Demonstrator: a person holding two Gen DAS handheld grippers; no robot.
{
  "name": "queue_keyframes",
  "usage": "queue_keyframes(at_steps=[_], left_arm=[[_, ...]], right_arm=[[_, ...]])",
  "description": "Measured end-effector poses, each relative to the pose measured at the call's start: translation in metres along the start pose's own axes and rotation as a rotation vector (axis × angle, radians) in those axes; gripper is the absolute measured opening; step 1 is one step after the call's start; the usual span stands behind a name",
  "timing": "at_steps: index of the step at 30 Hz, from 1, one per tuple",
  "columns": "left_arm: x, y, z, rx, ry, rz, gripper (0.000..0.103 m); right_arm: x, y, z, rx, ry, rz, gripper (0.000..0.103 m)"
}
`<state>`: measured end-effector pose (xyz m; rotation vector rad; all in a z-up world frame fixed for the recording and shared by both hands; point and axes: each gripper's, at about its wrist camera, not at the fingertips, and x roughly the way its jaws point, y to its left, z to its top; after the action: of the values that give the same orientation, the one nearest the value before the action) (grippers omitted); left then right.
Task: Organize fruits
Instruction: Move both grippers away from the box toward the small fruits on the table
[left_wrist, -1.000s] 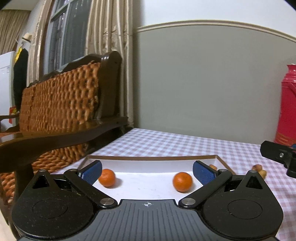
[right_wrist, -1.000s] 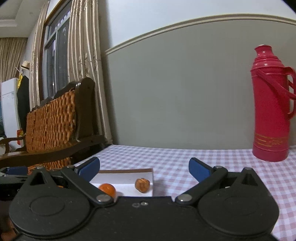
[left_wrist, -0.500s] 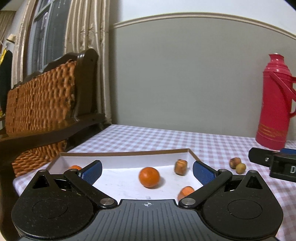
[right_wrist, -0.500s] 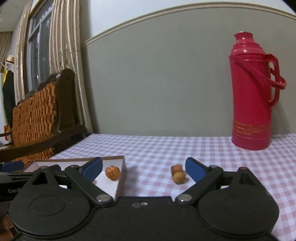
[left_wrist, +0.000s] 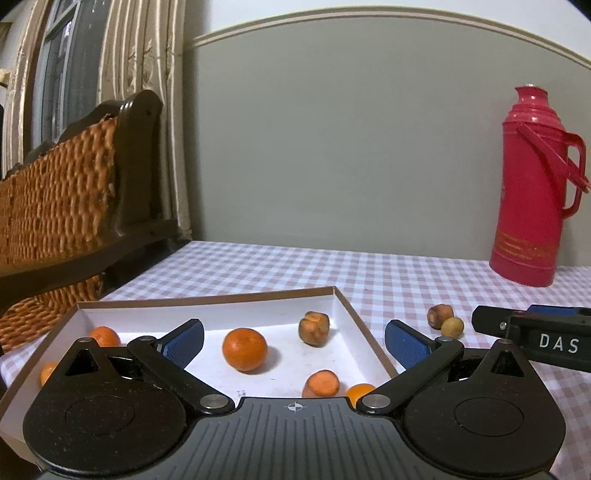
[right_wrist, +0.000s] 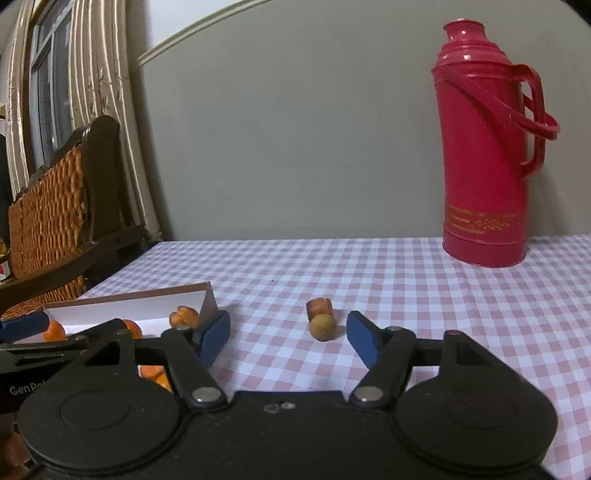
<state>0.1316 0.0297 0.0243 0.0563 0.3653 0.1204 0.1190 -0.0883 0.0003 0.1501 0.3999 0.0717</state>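
Swung from box (left_wrist: 373, 343) toward two loose fruits (right_wrist: 322, 320) on tabletop (right_wrist: 406, 295), right gripper (right_wrist: 288, 334) jaws closing, still empty; left gripper (left_wrist: 293, 341) released.

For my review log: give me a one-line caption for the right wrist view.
Right gripper, jaws closing with nothing between them, nears two small fruits on checked cloth.

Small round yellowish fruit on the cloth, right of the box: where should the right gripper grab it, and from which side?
Grip the round yellowish fruit across its widest middle, pads on its two sides. Come from the near side: the brown fruit touches its far side, so an approach from behind is blocked. The right gripper faces it, jaws closing, nothing pressed between them yet.
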Motion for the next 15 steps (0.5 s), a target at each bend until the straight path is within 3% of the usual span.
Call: queue_keyframes(at_steps=[15], left_arm=[[0.033,-0.009,0.005,-0.003,0.054,-0.027,0.103]], right_arm=[[0.045,-0.014,0.002,0.024,0.101,-0.025,0.048]])
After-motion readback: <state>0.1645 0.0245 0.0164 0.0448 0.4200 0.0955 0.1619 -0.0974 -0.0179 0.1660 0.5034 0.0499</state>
